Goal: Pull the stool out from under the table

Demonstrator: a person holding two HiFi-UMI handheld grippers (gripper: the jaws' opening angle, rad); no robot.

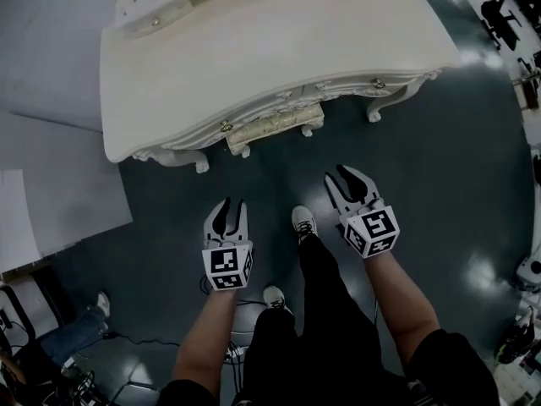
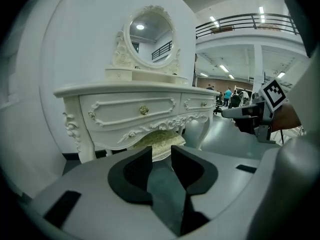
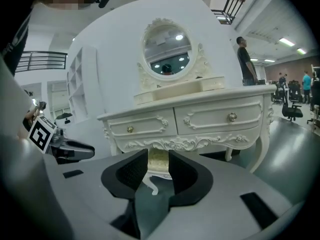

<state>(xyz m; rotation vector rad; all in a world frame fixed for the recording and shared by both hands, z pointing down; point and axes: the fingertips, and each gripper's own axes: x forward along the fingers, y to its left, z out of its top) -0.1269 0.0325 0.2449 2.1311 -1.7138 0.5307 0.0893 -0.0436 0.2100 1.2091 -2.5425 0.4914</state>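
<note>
The stool (image 1: 272, 127) has a pale cushioned seat and white carved legs, and it stands tucked under the front edge of the white dressing table (image 1: 279, 49). Both grippers hang above the dark floor, short of the table. My left gripper (image 1: 228, 212) is open and holds nothing. My right gripper (image 1: 342, 178) is open too, a little nearer the table. In the left gripper view the stool (image 2: 159, 140) shows beyond the parted jaws of the left gripper (image 2: 161, 154). In the right gripper view the stool (image 3: 159, 160) shows between the parted jaws of the right gripper (image 3: 158, 156), still far off.
An oval mirror (image 2: 150, 34) stands on the table top. The person's shoes (image 1: 303, 222) are on the floor between the grippers. A white panel (image 1: 51, 193) lies at the left. Another person's leg (image 1: 80, 324) and cables are at the lower left.
</note>
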